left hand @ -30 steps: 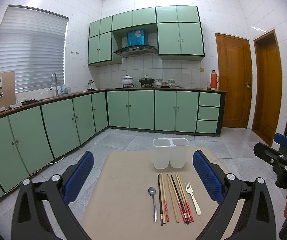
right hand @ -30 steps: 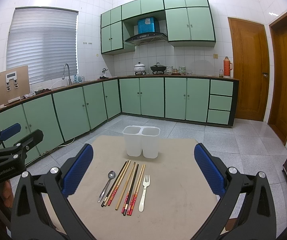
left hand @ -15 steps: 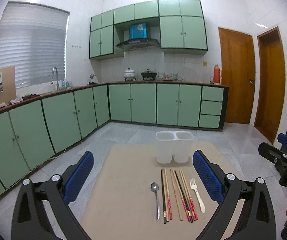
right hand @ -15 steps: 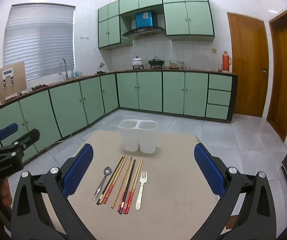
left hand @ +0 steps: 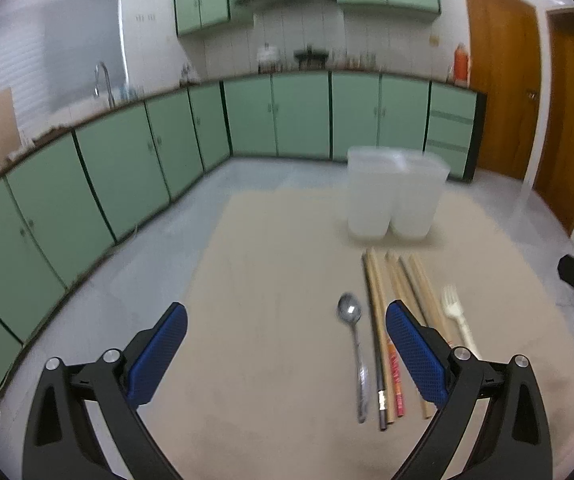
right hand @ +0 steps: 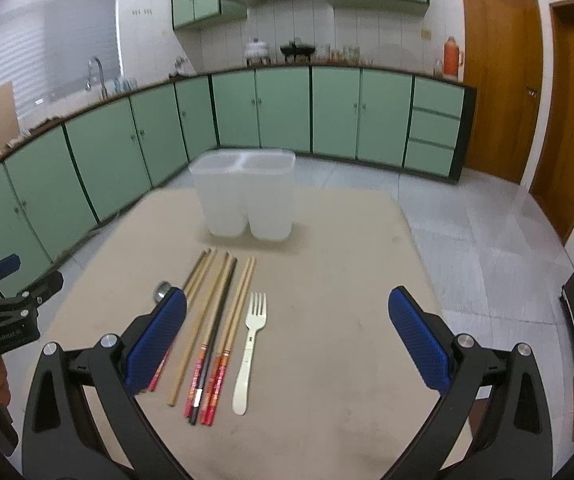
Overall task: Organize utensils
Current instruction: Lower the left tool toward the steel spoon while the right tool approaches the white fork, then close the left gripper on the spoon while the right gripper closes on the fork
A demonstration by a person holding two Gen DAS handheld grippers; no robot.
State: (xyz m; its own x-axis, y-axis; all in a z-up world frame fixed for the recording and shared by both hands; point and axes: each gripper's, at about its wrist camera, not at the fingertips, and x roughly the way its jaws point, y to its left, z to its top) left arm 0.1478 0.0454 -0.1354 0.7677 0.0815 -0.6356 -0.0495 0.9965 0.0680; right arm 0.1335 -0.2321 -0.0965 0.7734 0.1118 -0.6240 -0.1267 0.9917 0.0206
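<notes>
Probably the risk is that the spread, empty right tool (right hand: 287, 336), and the equally spread left tool (left hand: 287, 344), catch several packed chopsticks (right hand: 211, 328) on the tabletop (right hand: 327, 280) before the two-cup holder (right hand: 245, 196).

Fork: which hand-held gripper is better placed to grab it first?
Right. The fork lies inside the open right hand-held gripper span, nearer its left finger. In the left view it sits outside the open left hand-held gripper, beyond its right finger.
</notes>
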